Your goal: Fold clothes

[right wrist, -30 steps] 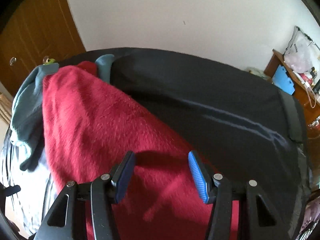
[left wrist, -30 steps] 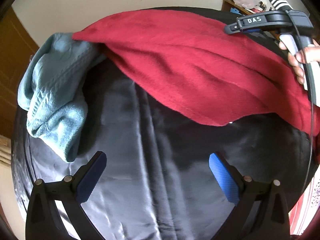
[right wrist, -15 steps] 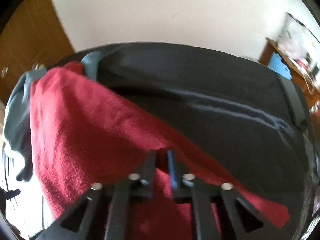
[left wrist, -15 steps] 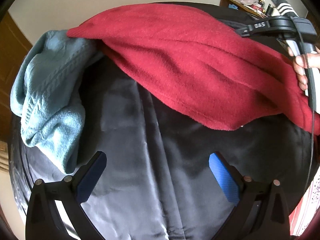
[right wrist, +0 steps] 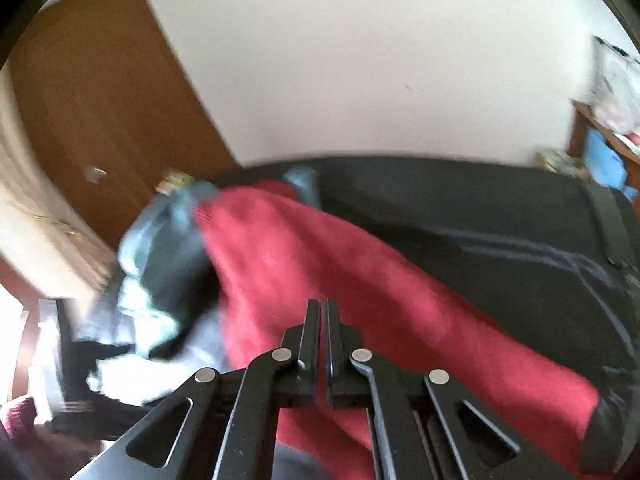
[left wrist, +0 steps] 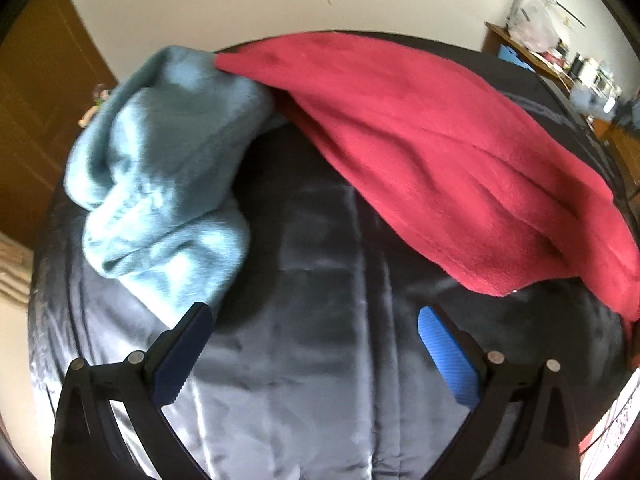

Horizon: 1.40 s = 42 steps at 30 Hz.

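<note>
A red fleece garment point(left wrist: 432, 152) hangs in a raised sheet over a dark, satin-covered bed point(left wrist: 320, 360). It also fills the middle of the right wrist view point(right wrist: 320, 264). My right gripper point(right wrist: 323, 308) is shut on the red garment's near edge and holds it up. A crumpled light blue knit sweater point(left wrist: 160, 176) lies at the far left of the bed, touching the red garment's far corner. My left gripper point(left wrist: 316, 340) is open and empty, low over the bare cover, with its left fingertip point(left wrist: 196, 328) close to the blue sweater.
A white wall runs behind the bed. A brown wooden door point(right wrist: 100, 120) stands at the left. A cluttered wooden shelf point(left wrist: 552, 52) with a plastic bag stands at the far right. The bed's black far half point(right wrist: 500, 232) is bare.
My right gripper shut on the red garment's edge and lifted it up and back. My left gripper moved left, closer to the blue sweater; the right gripper left its view.
</note>
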Each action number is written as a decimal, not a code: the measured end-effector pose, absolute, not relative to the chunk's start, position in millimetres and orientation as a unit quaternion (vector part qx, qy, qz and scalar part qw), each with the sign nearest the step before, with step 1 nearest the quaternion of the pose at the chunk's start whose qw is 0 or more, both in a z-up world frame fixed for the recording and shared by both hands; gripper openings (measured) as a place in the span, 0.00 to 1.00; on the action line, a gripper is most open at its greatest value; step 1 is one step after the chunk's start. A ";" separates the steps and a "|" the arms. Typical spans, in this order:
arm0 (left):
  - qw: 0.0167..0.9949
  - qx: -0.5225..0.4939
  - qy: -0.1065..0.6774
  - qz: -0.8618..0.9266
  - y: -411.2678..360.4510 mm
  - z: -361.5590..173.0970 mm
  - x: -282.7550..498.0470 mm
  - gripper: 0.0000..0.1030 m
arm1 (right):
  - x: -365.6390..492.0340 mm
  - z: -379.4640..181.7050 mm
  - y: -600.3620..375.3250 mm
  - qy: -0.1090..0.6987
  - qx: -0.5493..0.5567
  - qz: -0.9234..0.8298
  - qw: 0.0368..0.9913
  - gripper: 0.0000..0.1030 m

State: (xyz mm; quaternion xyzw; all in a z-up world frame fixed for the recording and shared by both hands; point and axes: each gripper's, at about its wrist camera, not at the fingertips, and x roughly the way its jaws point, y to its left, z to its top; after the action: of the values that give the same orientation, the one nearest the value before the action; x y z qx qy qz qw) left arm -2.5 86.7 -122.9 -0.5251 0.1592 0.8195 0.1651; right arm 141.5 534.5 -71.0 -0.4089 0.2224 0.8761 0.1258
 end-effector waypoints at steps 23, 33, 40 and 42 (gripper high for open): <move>0.120 -0.537 0.152 0.821 103.3 -116.7 54.8 1.00 | 175.7 -136.7 488.3 0.072 -0.513 0.849 0.109 0.70; 0.136 -0.538 0.158 0.817 95.8 -123.7 47.6 1.00 | 198.6 -68.8 522.3 0.086 -0.418 0.882 0.199 0.17; 0.172 -0.533 0.169 0.811 120.5 -124.2 43.9 1.00 | 251.3 20.4 558.2 0.104 -0.321 0.897 0.286 0.00; 0.184 -0.528 0.176 0.810 130.2 -123.3 44.2 1.00 | 249.6 18.5 564.8 0.115 -0.338 0.897 0.262 0.01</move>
State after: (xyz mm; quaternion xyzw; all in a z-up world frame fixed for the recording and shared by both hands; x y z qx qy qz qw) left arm 44.2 130.2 -123.3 -0.5282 0.1762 0.8099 0.1842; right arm 249.6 564.8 18.5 -0.3376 0.1148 0.8967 0.2622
